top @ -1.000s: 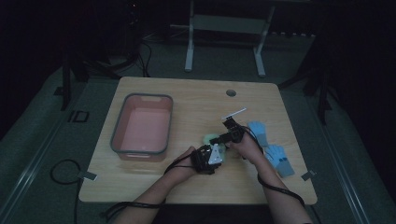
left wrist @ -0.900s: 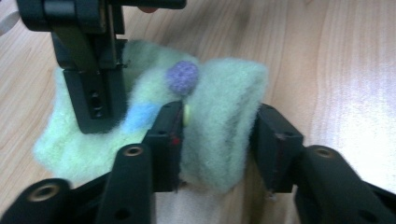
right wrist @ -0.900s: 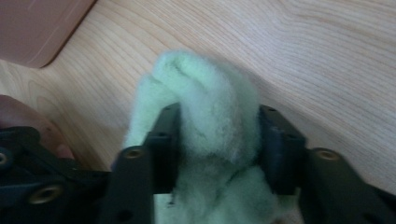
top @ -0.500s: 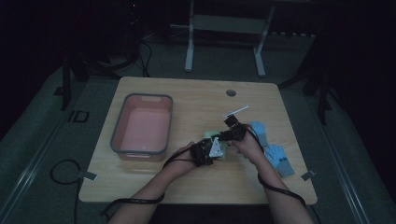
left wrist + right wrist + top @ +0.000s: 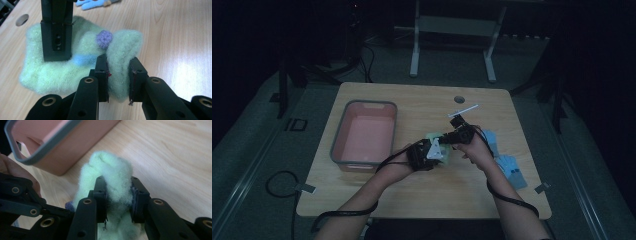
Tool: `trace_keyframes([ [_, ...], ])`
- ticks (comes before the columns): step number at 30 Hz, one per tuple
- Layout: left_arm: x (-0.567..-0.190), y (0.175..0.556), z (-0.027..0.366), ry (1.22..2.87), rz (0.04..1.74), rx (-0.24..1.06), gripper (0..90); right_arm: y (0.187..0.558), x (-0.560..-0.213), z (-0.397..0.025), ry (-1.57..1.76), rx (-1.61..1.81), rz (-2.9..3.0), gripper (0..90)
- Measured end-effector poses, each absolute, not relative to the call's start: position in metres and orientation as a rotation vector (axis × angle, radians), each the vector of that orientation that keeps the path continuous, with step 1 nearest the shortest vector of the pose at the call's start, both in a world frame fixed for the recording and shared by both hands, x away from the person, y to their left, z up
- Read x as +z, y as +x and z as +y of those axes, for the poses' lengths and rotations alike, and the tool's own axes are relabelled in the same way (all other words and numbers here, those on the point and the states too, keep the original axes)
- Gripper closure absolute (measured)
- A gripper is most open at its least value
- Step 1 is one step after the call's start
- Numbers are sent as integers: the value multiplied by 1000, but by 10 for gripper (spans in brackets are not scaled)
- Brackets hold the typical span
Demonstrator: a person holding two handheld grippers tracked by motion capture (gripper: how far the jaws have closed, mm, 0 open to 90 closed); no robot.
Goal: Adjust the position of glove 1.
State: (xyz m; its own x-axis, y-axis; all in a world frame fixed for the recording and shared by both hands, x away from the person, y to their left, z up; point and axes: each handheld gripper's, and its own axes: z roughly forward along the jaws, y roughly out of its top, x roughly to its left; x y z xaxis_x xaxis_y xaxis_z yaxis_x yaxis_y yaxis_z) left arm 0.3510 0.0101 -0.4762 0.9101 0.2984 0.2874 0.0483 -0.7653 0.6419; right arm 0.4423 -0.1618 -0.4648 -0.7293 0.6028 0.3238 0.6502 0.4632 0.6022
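A pale green fuzzy cloth (image 5: pixel 62 65), with a purple dot (image 5: pixel 104 39) and a blue patch, lies mid-table and is held from both sides. My left gripper (image 5: pixel 117 62) is shut on a raised fold at one end. My right gripper (image 5: pixel 117 182) is shut on another bunch of the green cloth (image 5: pixel 112 172), and its black jaws reach down onto the cloth in the left gripper view. From above, the left gripper (image 5: pixel 422 155) and right gripper (image 5: pixel 458 135) meet over the green cloth (image 5: pixel 434 137), which they largely hide.
A pink bin with a grey rim (image 5: pixel 339 132) stands left of the hands and shows close by as the pink bin (image 5: pixel 50 142). Blue cloth items (image 5: pixel 507 162) lie at the right. A white strip (image 5: pixel 463 110) and a table hole (image 5: pixel 458 99) are farther back.
Both hands have shifted a little toward the far side of the table with the green cloth. The left gripper has also slid slightly leftward.
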Motion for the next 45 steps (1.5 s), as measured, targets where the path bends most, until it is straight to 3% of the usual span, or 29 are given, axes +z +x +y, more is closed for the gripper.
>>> trace_keyframes([
  [20,-438,350,72,2451,323,617,743,453,-422,-89,-991,-1197,-2661,713],
  [45,-447,350,186,2512,472,653,746,465,-431,43,-810,-1180,-2670,712],
])
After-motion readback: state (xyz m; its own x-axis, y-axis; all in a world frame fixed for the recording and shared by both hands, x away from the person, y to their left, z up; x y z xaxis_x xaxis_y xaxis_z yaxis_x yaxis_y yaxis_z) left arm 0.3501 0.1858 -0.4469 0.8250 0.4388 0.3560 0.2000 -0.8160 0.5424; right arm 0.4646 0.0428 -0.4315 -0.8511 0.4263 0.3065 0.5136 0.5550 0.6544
